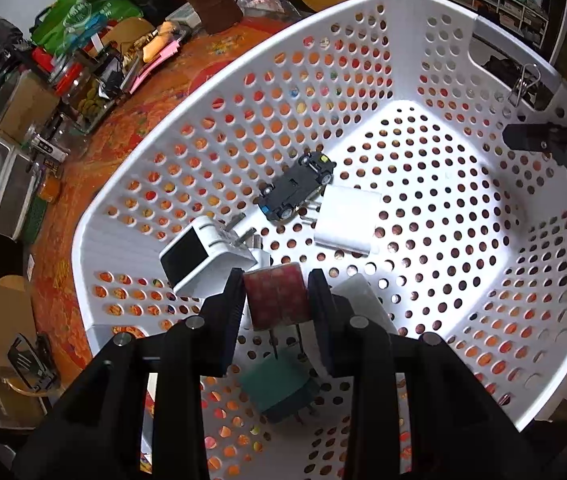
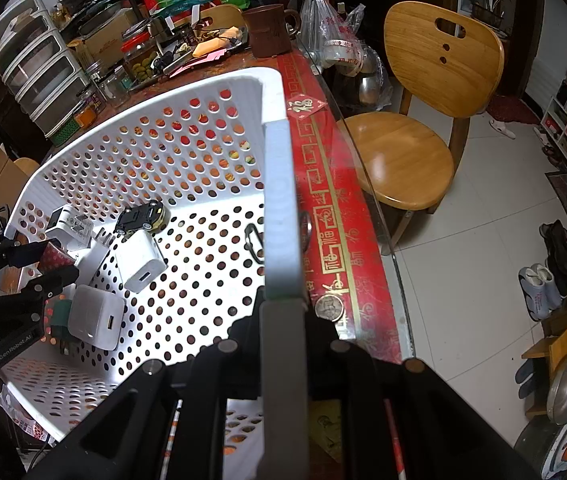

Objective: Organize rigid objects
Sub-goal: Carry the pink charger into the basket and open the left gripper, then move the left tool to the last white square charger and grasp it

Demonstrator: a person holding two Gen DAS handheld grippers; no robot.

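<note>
A white perforated basket [image 1: 143,184] holds a black toy car [image 1: 297,186], a white charger [image 1: 347,220], a white plug with a black face [image 1: 199,256] and a dark green plug [image 1: 279,392]. My left gripper [image 1: 277,282] reaches down into the basket, shut on a red charger [image 1: 277,300] whose prongs point down, just above the green plug. In the right wrist view the same gripper [image 2: 53,260] sits at the basket's left side, beside another white charger [image 2: 97,316]. My right gripper [image 2: 283,300] is shut on the basket's rim [image 2: 281,200], one finger on each side of the wall.
The basket stands on a red-patterned table [image 2: 323,200] under glass. Jars, boxes, a brown mug [image 2: 269,32] and drawers [image 2: 39,72] crowd the far side. A coin [image 2: 329,308] lies beside the basket, a metal clip [image 2: 254,242] lies inside it, and a wooden chair [image 2: 403,152] stands to the right.
</note>
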